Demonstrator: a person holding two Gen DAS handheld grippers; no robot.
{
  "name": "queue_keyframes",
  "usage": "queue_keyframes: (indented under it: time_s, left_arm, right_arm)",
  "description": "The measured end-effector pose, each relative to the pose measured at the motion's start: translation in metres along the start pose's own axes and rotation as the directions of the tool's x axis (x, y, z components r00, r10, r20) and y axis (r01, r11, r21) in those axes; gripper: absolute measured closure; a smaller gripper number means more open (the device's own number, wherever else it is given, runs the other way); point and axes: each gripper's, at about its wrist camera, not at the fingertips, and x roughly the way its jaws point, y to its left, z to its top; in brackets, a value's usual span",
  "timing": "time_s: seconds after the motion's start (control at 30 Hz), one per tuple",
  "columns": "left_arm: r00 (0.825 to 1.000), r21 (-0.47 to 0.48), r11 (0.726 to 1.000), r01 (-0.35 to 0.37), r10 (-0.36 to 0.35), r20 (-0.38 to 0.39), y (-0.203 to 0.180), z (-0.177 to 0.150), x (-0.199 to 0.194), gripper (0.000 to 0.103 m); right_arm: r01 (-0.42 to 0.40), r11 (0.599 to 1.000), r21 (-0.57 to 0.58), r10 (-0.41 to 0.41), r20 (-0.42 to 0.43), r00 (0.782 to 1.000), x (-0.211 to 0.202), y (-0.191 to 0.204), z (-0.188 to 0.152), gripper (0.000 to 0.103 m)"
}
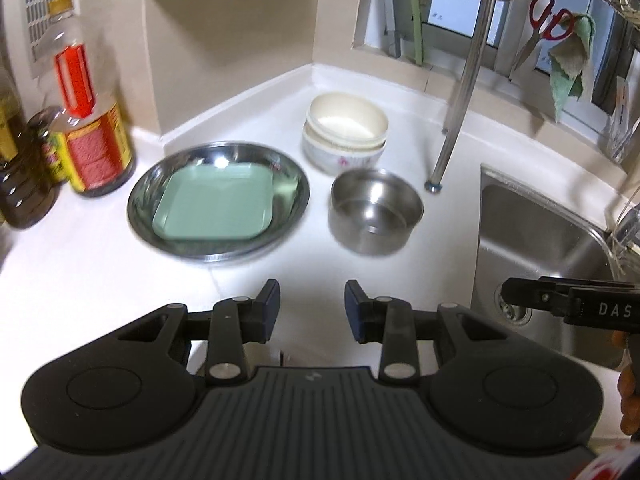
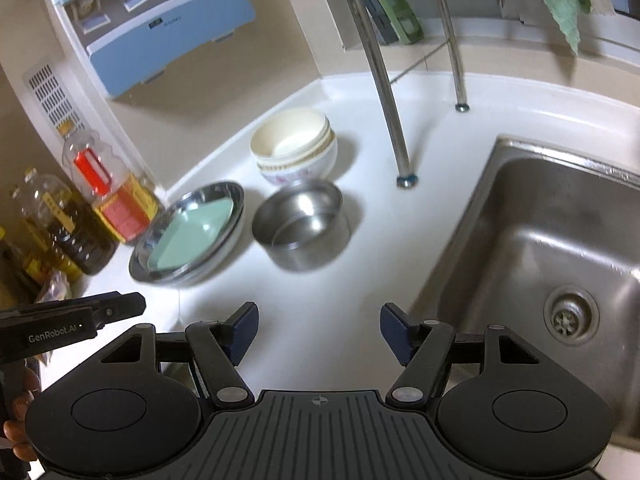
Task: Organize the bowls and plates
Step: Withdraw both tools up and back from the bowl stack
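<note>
- While both tools hang above the white counter (image 1: 100, 280), you hold nothing: the left gripper (image 1: 312, 306) has its jaws apart over bare counter, and the right gripper (image 2: 318, 330) is spread wider, near the sink (image 2: 560, 220) edge.
- Your dishes sit grouped at the far side of the counter, left of the sink, probably so they can be sorted by kind.
- The green plate (image 1: 214, 204) lies flat inside the big steel dish (image 1: 292, 176) on the left; flat ware already nests together there.
- The small steel bowl (image 1: 376, 210) stands alone, upright and empty, just right of that dish and nearest to you.
- The stacked white bowls (image 1: 346, 132) sit just behind the steel bowl, nested one in another, the top one slightly tilted.
- Oil bottles (image 1: 92, 128) crowd the left edge, close beside the steel dish, so you have little room there.
- A rack leg (image 1: 436, 178) stands just right of the bowls; mind it when you reach.
- My judgement: the lone steel bowl looks like your next piece. Its thin, slick rim calls for a firm pinch on the wall.
</note>
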Motion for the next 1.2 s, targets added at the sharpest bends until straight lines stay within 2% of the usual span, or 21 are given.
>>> queue_keyframes:
  time_s: [0.43,1.2]
  left_arm:
    - [0.999,-0.02,0.999,-0.036,0.035,-0.036,-0.016,-0.044,-0.023,0.071]
    - [0.997,-0.032,0.998,-0.062,0.061,-0.047,-0.036,-0.07,-0.041,0.07]
  right_arm:
    - [0.006,0.999,-0.043,-0.008,-0.044,0.999,-0.017,-0.001,-0.04,0.035]
    - [-0.015,0.997,-0.078,0.01,-0.072,0.997,-0.037,0.0,-0.066,0.035]
